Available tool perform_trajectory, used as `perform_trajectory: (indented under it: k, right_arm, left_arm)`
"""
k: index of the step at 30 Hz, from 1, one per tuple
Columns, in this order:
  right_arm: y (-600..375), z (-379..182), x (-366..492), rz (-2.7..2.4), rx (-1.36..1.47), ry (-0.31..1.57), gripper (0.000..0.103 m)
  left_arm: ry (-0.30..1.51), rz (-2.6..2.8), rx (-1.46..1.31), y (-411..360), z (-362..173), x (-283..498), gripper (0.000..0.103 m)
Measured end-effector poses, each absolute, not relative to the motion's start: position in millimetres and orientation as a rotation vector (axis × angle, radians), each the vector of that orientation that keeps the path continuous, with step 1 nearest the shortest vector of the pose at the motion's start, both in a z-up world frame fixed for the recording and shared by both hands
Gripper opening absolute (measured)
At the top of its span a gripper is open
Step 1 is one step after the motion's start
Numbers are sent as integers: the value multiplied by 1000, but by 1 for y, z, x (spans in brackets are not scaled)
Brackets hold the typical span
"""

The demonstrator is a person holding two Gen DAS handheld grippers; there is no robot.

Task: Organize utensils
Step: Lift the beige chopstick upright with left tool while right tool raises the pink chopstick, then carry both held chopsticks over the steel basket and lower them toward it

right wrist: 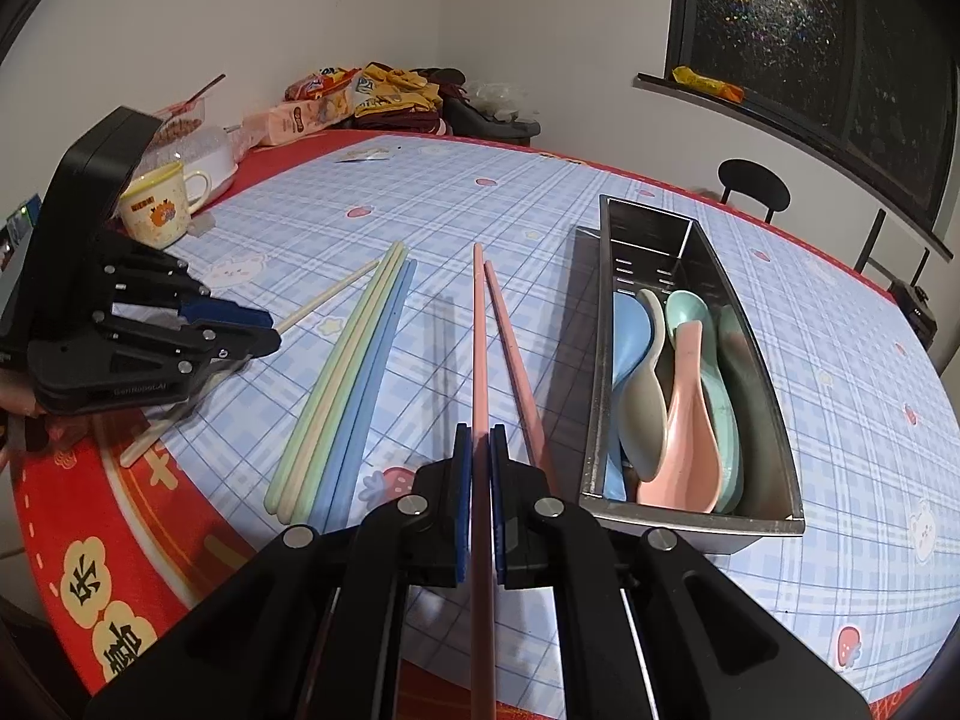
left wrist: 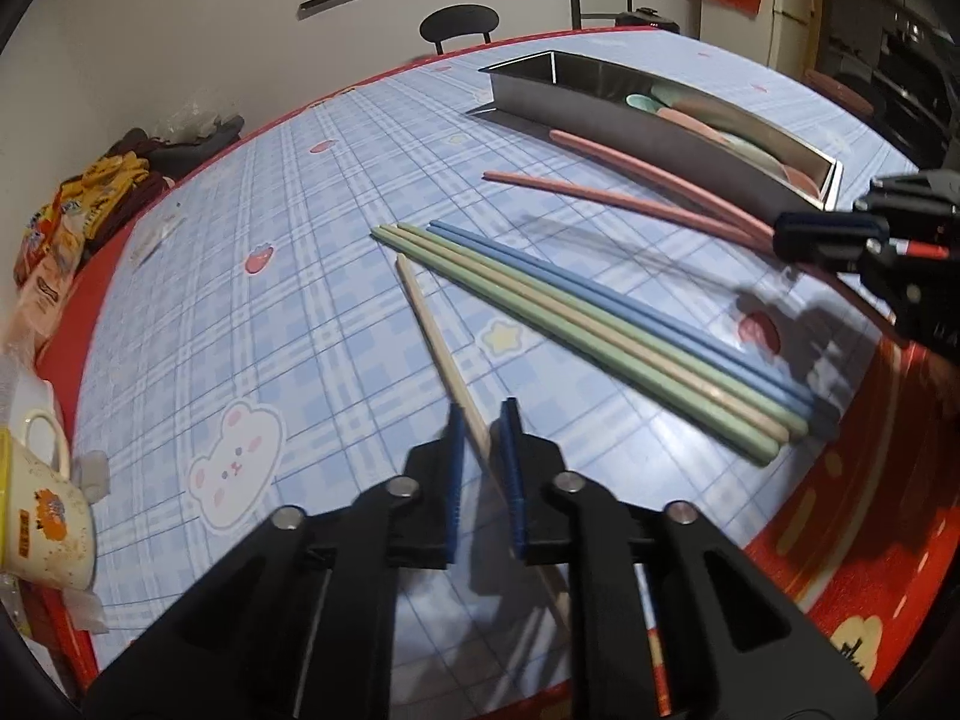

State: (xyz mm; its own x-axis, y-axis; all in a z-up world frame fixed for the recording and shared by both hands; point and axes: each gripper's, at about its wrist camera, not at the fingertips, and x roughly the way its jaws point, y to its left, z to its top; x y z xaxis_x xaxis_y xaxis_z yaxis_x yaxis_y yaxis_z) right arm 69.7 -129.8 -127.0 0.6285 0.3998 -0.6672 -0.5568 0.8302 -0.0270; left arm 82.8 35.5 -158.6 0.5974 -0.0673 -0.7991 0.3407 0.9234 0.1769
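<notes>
Only the right wrist view shows spoons (right wrist: 672, 396) in the steel tray (right wrist: 774, 420); right tongs (right wrist: 480, 438) pinch a pink chopstick (right wrist: 479, 348), left tongs (left wrist: 480, 420) a cream chopstick (left wrist: 429, 330).

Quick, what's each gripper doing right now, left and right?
Left gripper: closed on the cream chopstick.
Right gripper: closed on a pink chopstick.

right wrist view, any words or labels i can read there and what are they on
"GenRobot.AI": faint raised lettering on the left gripper's black body, partly unsure.
Large Chinese characters on the red tablecloth border: visible, but I cannot read them reliably.
Mug print: too small.
Snack packets: too blurred.
</notes>
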Motion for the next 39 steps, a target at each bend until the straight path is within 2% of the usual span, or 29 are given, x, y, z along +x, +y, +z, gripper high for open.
perform_trajectory:
  k: [5,14,19,25,32,39]
  right_arm:
    - [-133,-126,69,566,-219,692,6]
    - [-141,-123,69,591,-166,680,6]
    - [-144,-122,69,604,-138,676,6]
    - [-160,-122,79,631,-32,701,6]
    - [-160,-122,77,639,-25,694,6]
    - [-166,-121,79,652,17,692,6]
  left_arm:
    - [893,-211,241,54,-159,80,11]
    - [887,-263,-150,111,-147,79,10]
    - [857,-281,-248,120,-139,70,10]
    - [785,-335,-267,107,-120,63,10]
    - [858,-321,-182,80,-139,74,10]
    - [818,-386,-224,75,-128,70,10]
